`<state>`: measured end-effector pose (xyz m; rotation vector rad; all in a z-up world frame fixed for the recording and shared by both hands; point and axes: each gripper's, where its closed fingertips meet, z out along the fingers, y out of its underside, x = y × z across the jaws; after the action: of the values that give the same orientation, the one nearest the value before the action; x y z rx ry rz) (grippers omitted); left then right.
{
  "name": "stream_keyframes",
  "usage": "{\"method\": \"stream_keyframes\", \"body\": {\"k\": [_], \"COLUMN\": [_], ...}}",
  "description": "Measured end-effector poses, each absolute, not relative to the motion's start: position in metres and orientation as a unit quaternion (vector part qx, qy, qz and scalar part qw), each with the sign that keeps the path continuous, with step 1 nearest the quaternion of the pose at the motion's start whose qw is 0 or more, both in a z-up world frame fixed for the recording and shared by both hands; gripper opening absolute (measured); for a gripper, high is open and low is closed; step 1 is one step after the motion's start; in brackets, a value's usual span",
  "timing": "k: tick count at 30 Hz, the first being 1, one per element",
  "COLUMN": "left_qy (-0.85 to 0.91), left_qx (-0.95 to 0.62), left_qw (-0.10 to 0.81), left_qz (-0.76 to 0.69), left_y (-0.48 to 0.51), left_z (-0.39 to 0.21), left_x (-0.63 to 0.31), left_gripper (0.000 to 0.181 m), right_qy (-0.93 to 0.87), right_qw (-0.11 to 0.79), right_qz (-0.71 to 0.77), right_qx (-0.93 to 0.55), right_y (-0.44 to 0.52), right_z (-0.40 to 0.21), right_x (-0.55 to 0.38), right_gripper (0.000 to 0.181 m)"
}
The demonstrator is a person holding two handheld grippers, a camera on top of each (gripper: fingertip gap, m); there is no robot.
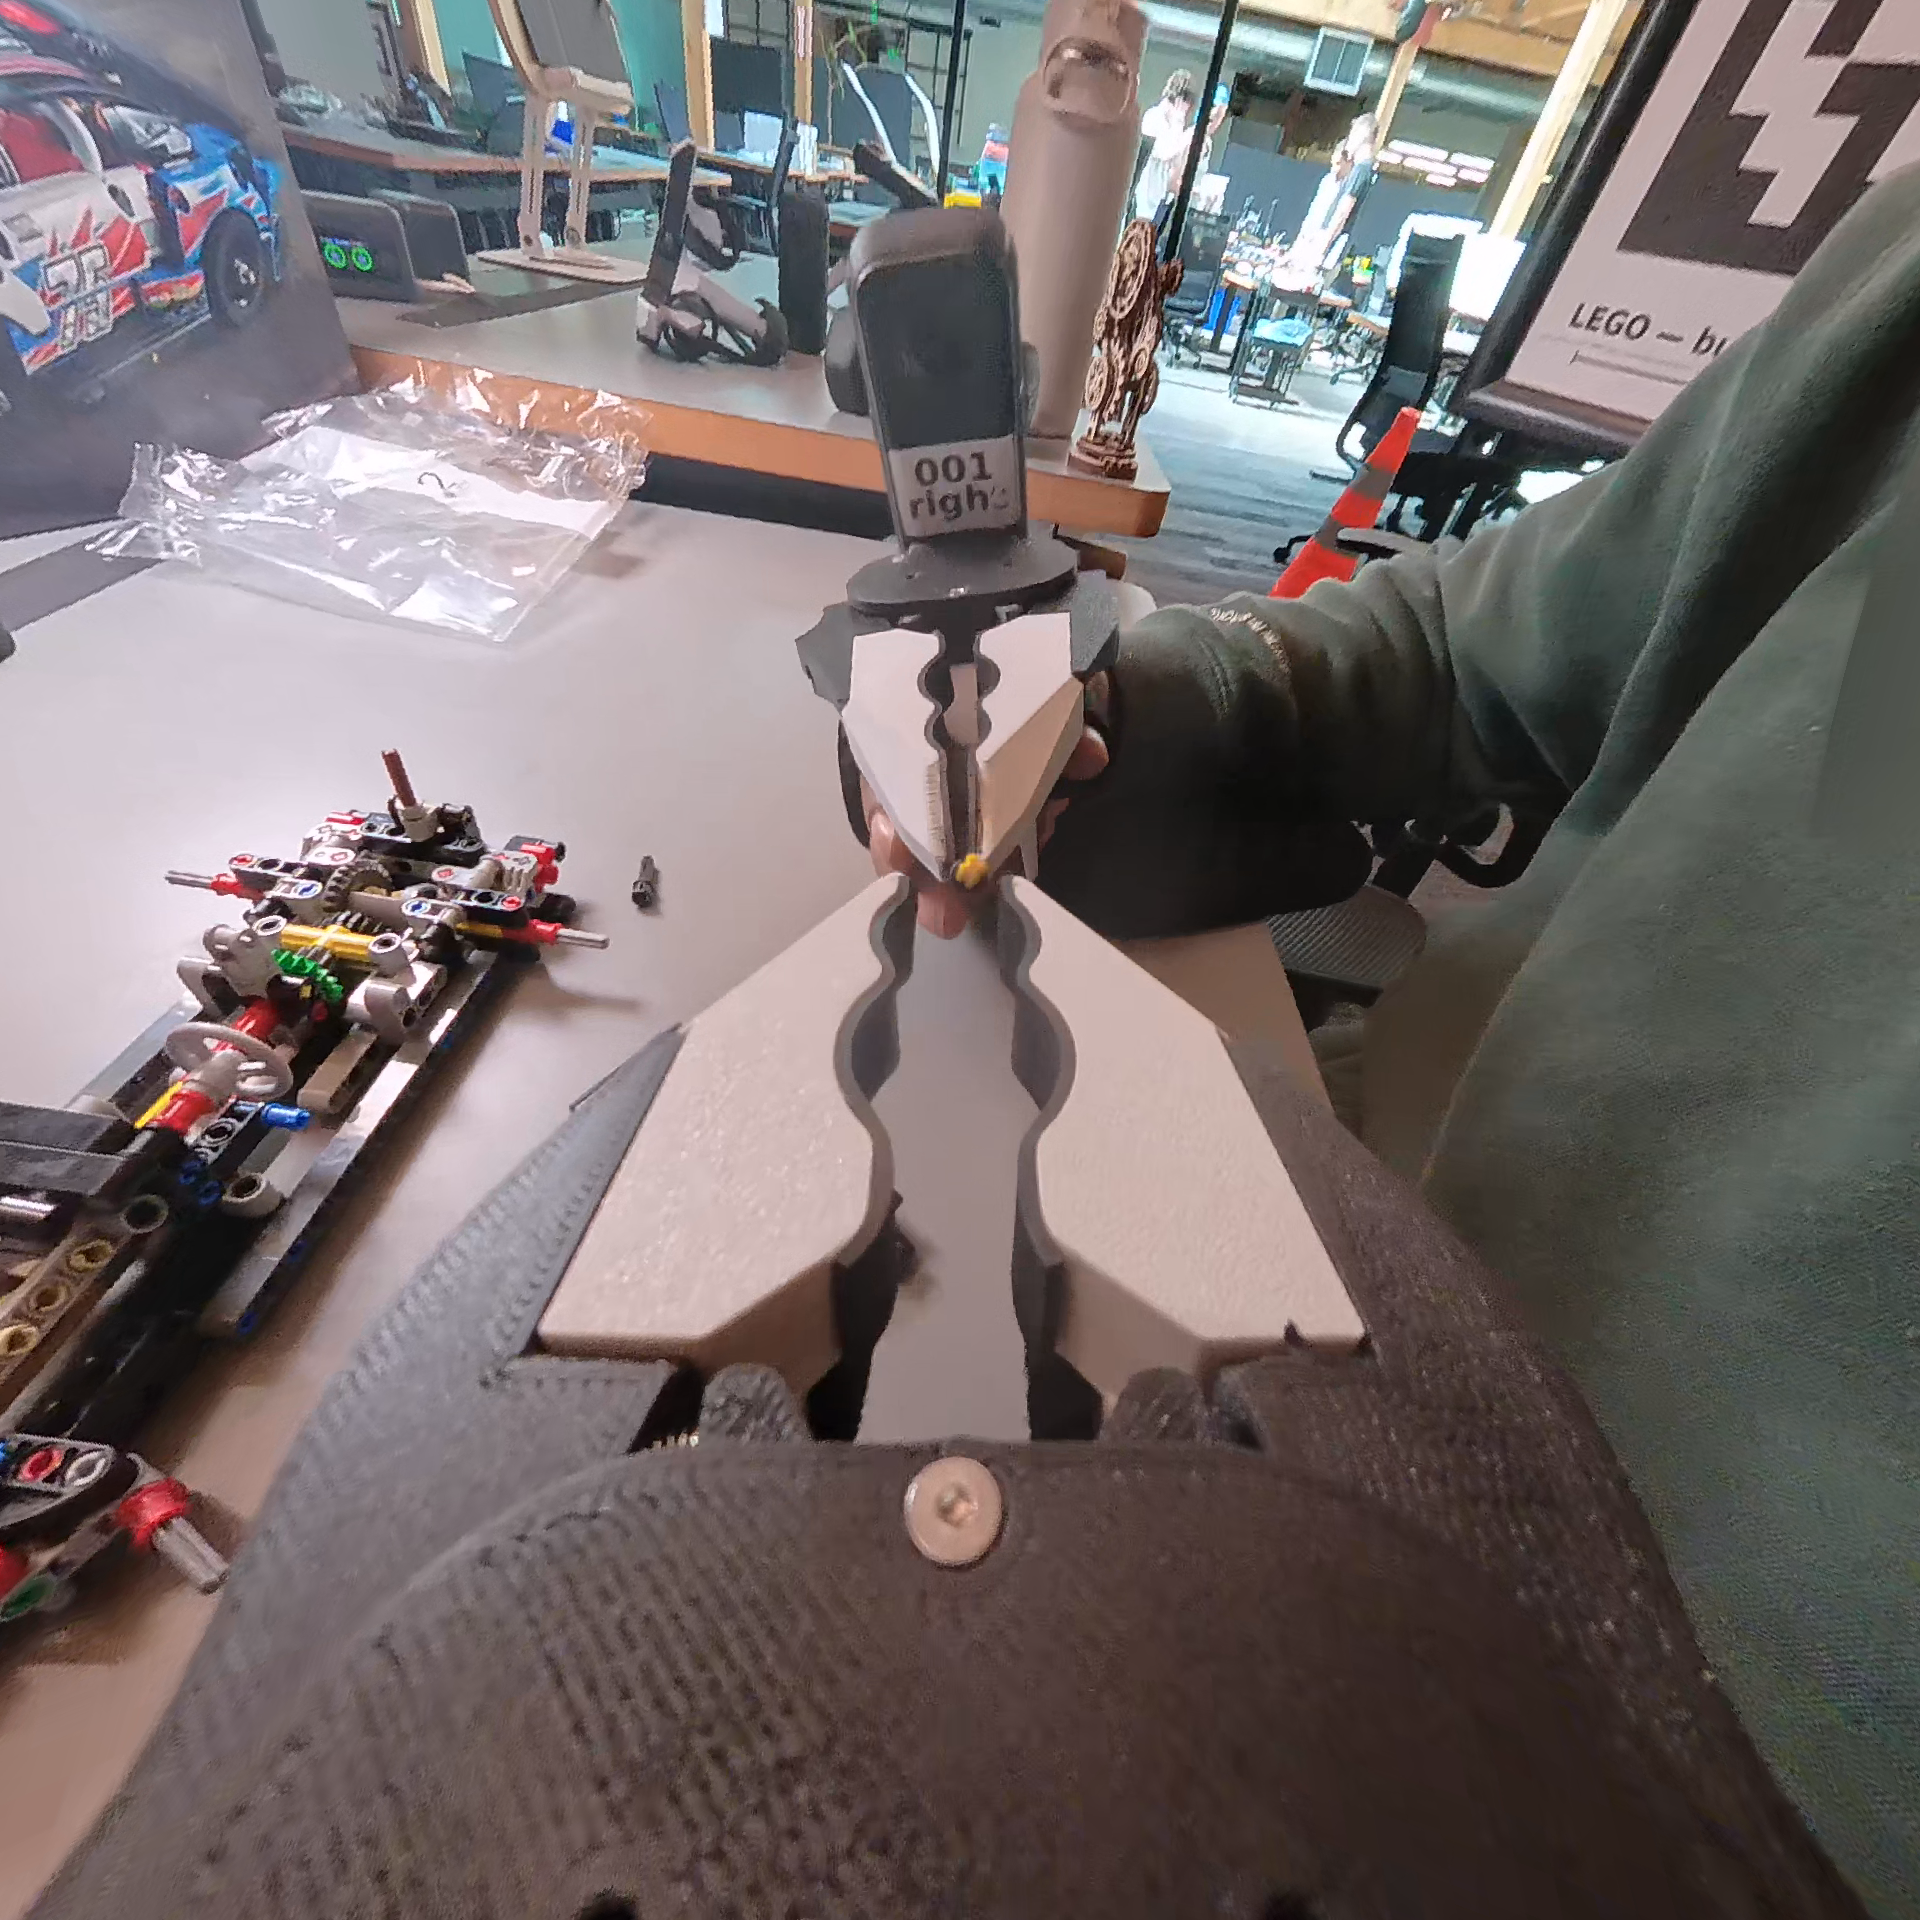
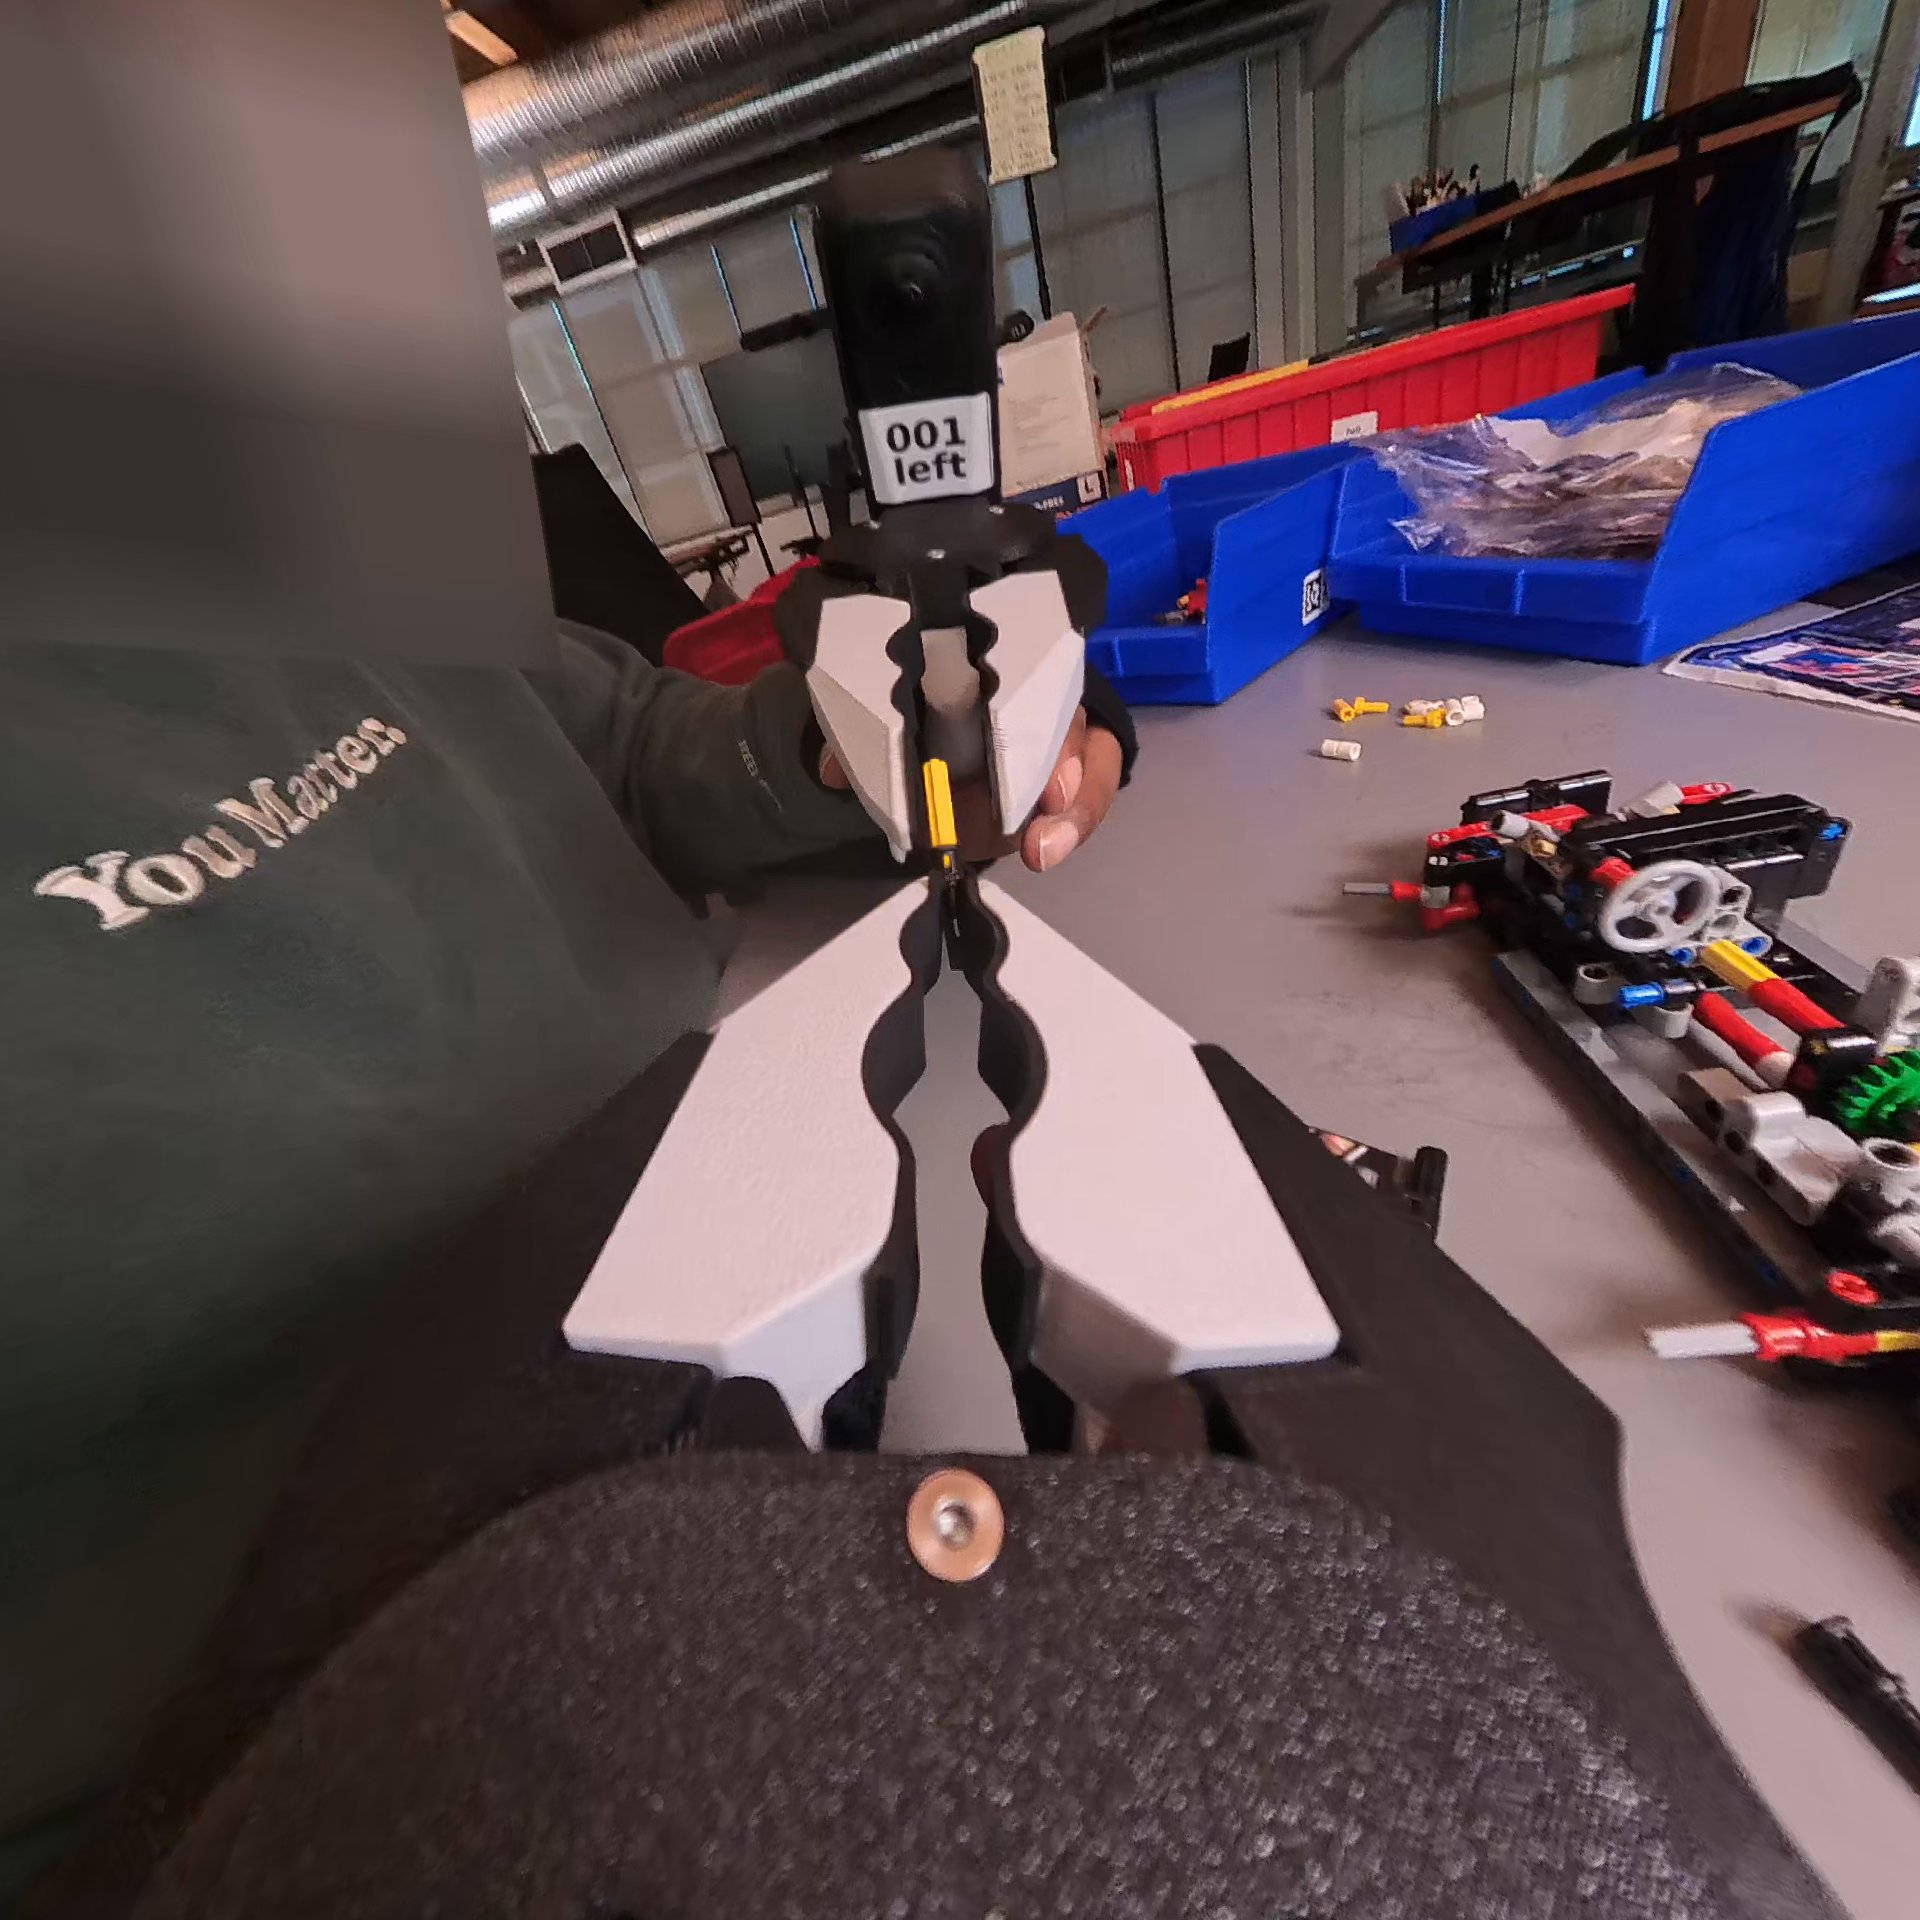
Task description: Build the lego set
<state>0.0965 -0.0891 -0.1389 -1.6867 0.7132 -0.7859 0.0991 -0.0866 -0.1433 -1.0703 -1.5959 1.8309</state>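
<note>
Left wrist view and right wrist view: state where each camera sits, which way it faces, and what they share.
Left wrist view: sits behind the left gripper, facing the right gripper tip to tip; the person's green sleeve shows at right.
Right wrist view: sits behind the right gripper, facing the left gripper; the green sweatshirt fills the left.
Shared: both grippers, the yellow piece, the lego chassis, the table.
</note>
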Motion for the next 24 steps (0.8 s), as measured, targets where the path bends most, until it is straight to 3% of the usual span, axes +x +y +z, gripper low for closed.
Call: {"method": "stream_keyframes", "body": {"k": [5, 19, 24], "left_qy": [0.323, 0.286, 0.254], "left_qx": [-0.722, -0.690, -0.674], "left_qw": [0.527, 0.565, 0.578], "left_qz": [-0.310, -0.351, -0.385], "left_y": [-0.090, -0.085, -0.082], "left_z": [-0.152, -0.138, -0.129], "left_x": [0.100, 0.097, 0.092], "left_gripper": [0.002, 0.002, 0.002], "right_qy": [-0.611, -0.588, -0.585], "right_qw": [0.252, 0.308, 0.326], "right_qz": [0.635, 0.638, 0.632], "right_qx": [-0.400, -0.390, -0.388], "right_y": [-0.088, -0.080, -0.076], "right_z": [-0.155, -0.137, -0.135], "right_x": [0.097, 0.098, 0.099], "right_gripper": [0.000, 0.000, 0.011]}}
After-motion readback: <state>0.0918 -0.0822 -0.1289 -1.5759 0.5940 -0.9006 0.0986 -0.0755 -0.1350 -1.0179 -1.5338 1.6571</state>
